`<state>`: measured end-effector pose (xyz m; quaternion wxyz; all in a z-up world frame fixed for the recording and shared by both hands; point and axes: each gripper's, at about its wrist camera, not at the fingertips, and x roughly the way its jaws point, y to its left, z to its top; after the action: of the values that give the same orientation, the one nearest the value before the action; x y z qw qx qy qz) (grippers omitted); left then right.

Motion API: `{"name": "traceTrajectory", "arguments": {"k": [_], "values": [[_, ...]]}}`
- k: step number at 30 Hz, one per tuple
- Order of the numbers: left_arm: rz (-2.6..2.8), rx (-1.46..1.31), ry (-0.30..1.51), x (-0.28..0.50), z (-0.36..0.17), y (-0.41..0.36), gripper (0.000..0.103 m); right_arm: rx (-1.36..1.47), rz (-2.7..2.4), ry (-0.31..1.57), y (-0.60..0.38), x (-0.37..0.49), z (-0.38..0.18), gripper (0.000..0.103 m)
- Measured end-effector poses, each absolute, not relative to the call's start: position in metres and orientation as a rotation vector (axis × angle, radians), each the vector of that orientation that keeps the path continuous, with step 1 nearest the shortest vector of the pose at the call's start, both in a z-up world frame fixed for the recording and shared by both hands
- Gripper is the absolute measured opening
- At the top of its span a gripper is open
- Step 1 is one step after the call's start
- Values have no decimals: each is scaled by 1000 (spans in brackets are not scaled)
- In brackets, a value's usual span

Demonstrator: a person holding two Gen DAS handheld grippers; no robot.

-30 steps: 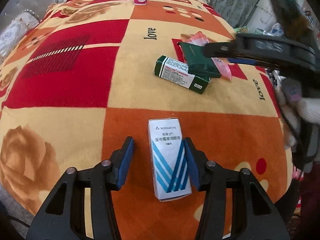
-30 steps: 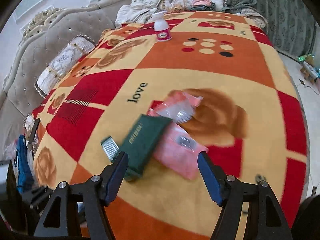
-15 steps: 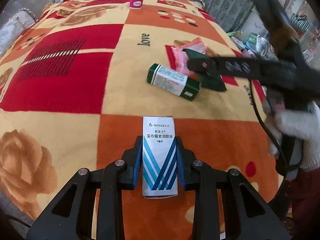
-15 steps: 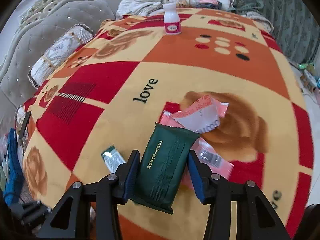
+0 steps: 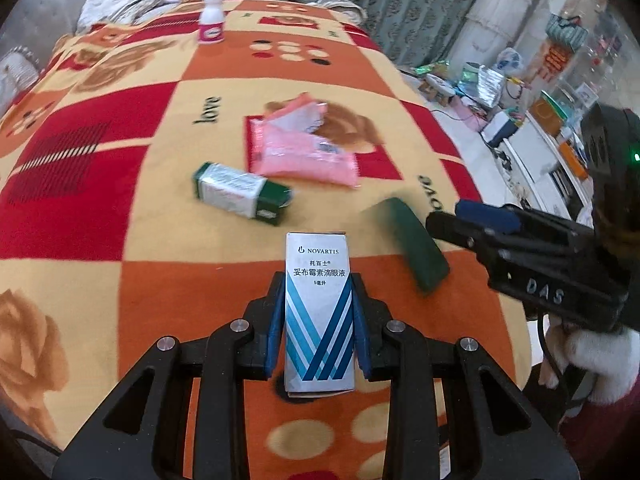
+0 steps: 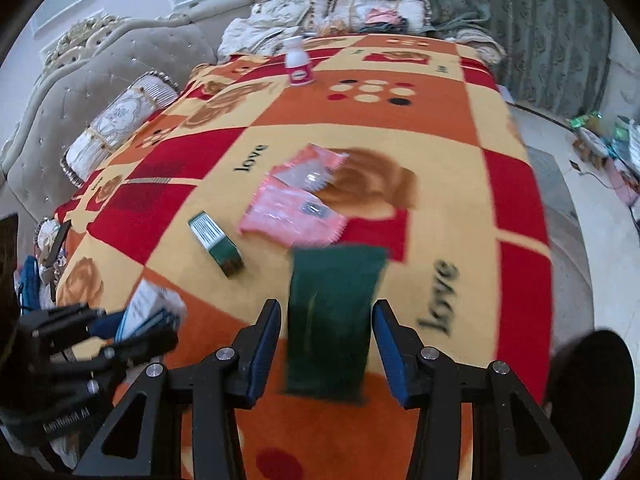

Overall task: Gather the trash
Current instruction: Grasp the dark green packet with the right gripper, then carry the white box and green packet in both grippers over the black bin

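Left gripper (image 5: 319, 312): clamped on the white eye-drop box (image 5: 319, 308), near edge, apparently for carrying off.
Green-white carton (image 5: 240, 193): loose, just beyond.
Pink wrappers (image 5: 300, 148): farther, mid-blanket (image 5: 80, 200).
White bottle (image 5: 212, 24): far end.
Right gripper (image 6: 326, 346): jaws parted around the dark green packet (image 6: 332, 316), blurred; grip uncertain. Nothing blocks either.
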<state>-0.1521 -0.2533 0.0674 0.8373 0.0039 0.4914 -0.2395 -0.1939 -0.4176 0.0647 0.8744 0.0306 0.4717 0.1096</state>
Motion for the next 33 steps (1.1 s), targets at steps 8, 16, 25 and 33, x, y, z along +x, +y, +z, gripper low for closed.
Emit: {"name": "traceTrajectory", "arguments": {"k": [8,16,25,33], "values": [[-528,40,1035,-157,67,-276,28,107,173,979,-452,-220,63,45],[-497,38,1051,-156,61,-264,27,75,220,1021,-431,-211,44,51],[-504,29,1051,-155,63,-267,27,6,193,1020,-421,-210,30,38],[-586,55,1025,-163,76,-310,28,42,140,950,-460,-238,59,38]]}}
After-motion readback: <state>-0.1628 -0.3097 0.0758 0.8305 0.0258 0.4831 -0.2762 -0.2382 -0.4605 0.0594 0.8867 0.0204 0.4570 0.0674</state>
